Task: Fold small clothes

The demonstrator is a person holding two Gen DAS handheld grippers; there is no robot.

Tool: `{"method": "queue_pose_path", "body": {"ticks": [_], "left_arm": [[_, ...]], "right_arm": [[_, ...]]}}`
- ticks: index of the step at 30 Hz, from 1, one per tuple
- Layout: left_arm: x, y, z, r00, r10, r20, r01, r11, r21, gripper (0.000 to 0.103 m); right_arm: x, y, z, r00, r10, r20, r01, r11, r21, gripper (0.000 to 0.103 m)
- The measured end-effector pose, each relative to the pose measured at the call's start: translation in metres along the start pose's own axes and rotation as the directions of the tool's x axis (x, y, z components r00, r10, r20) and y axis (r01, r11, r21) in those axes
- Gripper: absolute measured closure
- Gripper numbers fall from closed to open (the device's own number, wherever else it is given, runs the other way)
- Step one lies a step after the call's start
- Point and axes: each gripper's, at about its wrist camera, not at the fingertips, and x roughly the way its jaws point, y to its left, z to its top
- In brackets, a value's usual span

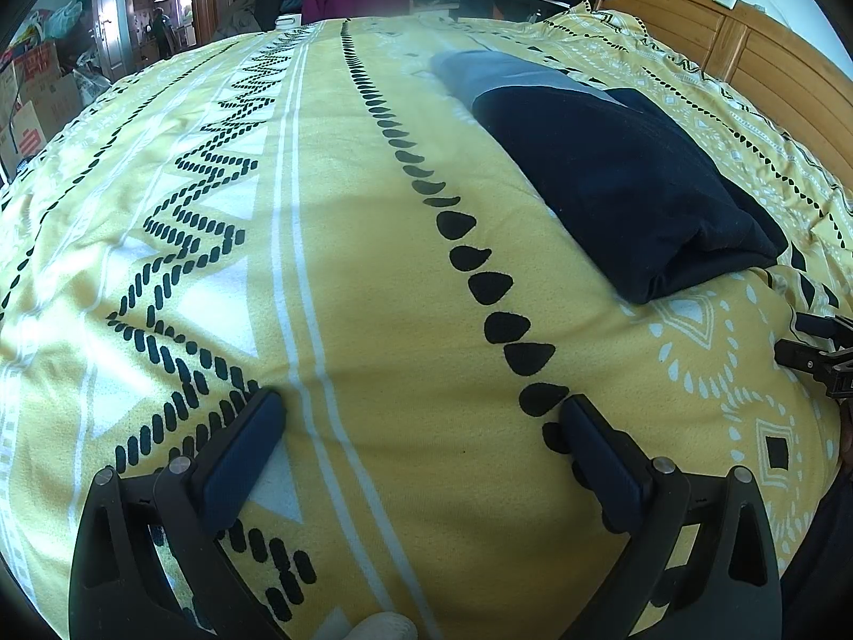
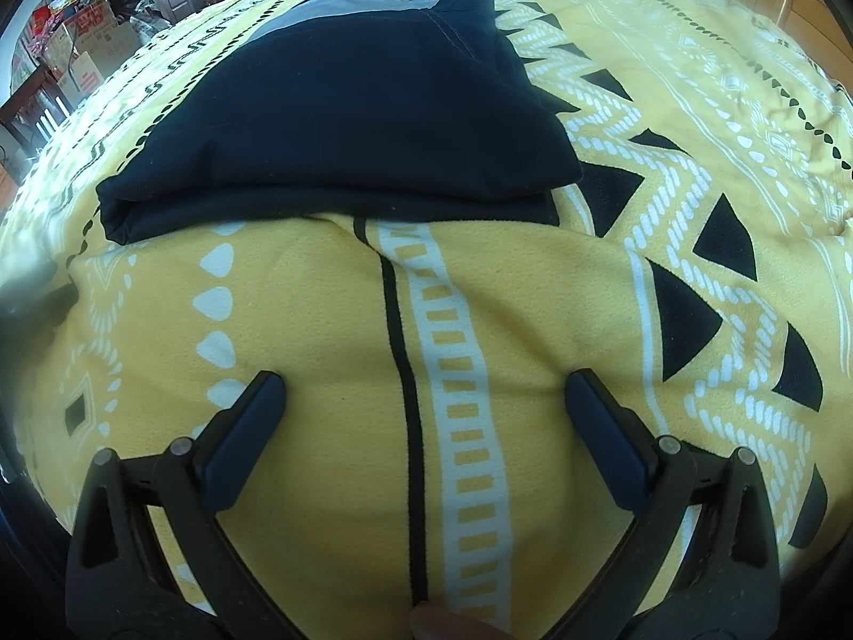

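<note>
the left gripper [image 1: 421,410] hangs low over the yellow blanket [image 1: 341,266], jaws spread wide and gripping nothing; under it lie only printed stripes and black drops. it looks parked here, clear of the cloth, which suggests no pull is wanted from this side for now.

to its right, well apart from its fingers, the dark garment [image 1: 629,186] lies on the blanket as a neat bundle, layers stacked and a rolled fold edge facing the near side. a grey piece [image 1: 496,69] shows beyond its far end; whether that is part of the same garment or a second one i cannot tell.

further right, the right gripper [image 2: 424,397] faces that bundle [image 2: 341,106] head-on, also wide apart and empty, its tips short of the near fold and not touching. that square-on stance would suit either a last press or a lift.

judging by the tidy stack, the folding looks done or nearly so. the soft blanket could let the layers slide if nudged.
</note>
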Motion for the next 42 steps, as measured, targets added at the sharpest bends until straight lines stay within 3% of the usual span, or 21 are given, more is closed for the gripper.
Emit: {"method": "queue_pose_path", "body": {"ticks": [42], "left_arm": [[0.0024, 0.0014, 0.0006, 1.000, 0.005, 0.002, -0.005, 1.000, 0.003, 0.000]], "right_arm": [[-0.0004, 0.0011, 0.0030, 1.000, -0.007, 0.002, 0.007, 1.000, 0.002, 0.000]]}}
